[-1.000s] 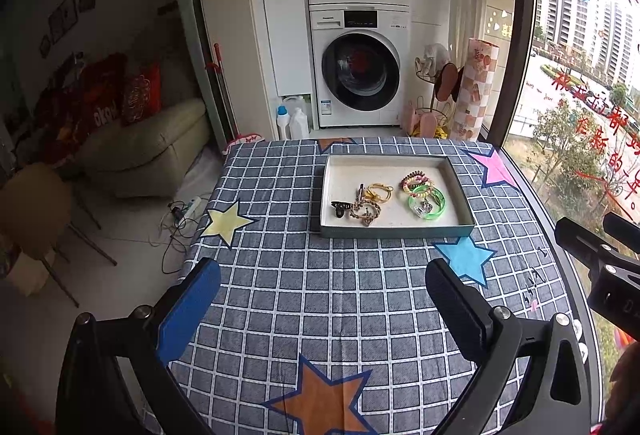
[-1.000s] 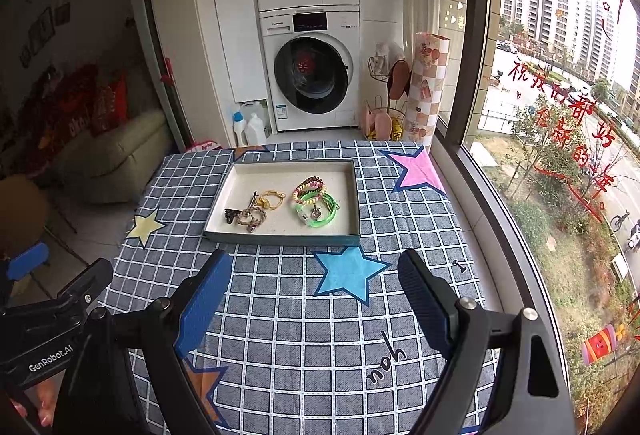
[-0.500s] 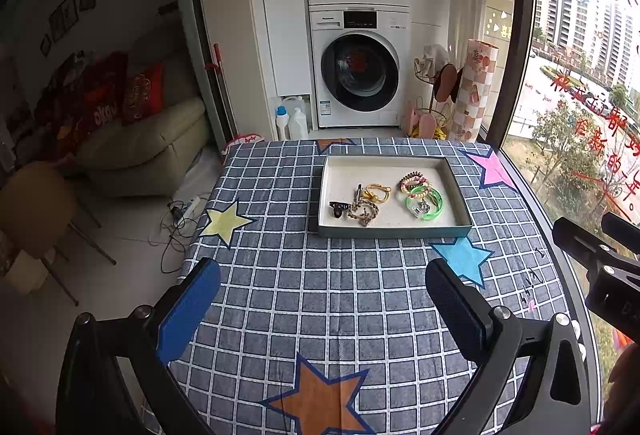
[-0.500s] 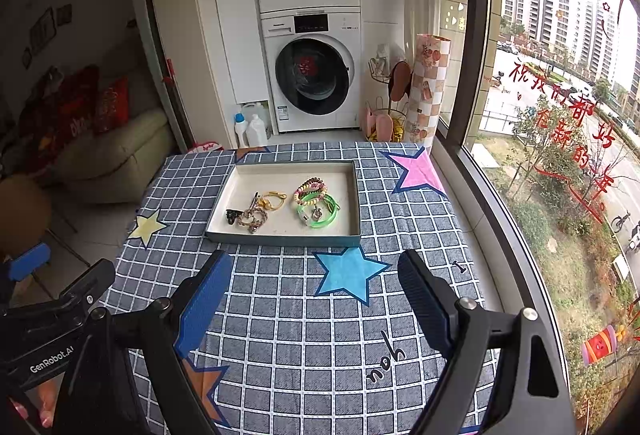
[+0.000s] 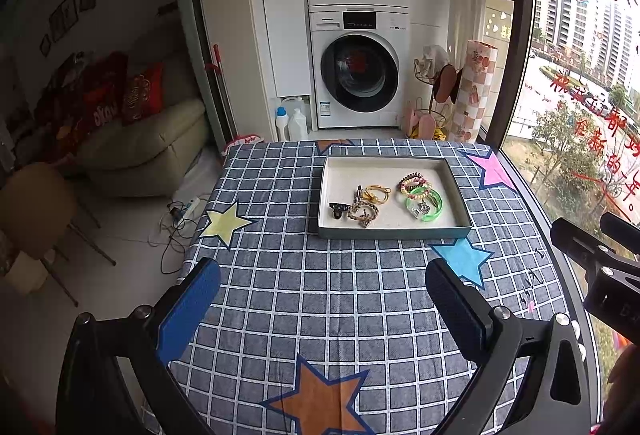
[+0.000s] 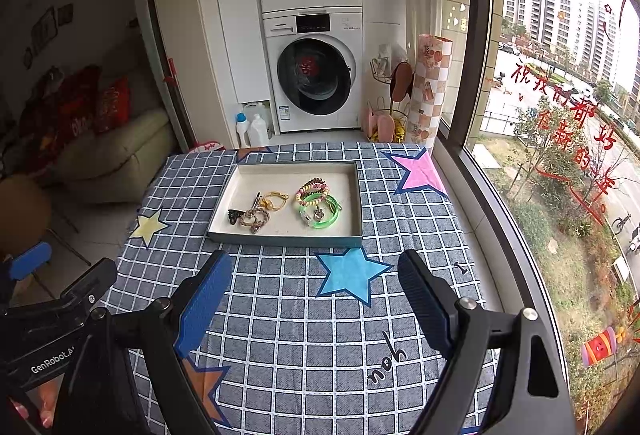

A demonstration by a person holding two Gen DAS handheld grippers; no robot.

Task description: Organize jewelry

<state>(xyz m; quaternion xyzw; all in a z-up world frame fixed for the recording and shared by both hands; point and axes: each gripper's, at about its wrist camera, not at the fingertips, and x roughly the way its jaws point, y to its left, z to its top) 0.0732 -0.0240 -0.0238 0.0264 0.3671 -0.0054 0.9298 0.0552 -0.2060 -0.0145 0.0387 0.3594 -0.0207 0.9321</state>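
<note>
One shallow grey-rimmed rectangular tray sits on the counter, holding one translucent green plastic bangle, one multicoloured beaded bracelet, one yellow cord loop, one braided beige rope bracelet and one small black hair clip. The grid-patterned cloth shows four printed stars in the left wrist view: one yellow, one pink, one blue, one orange. Two black two-finger tools appear, each with one blue pad and one black pad.

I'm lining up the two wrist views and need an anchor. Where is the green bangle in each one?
Left wrist view: the green bangle lies in the tray's right half, right of picture centre.
Right wrist view: the green bangle lies in the tray's right half, at picture centre.
Shared landmark: the blue star printed just in front of the tray.
</note>
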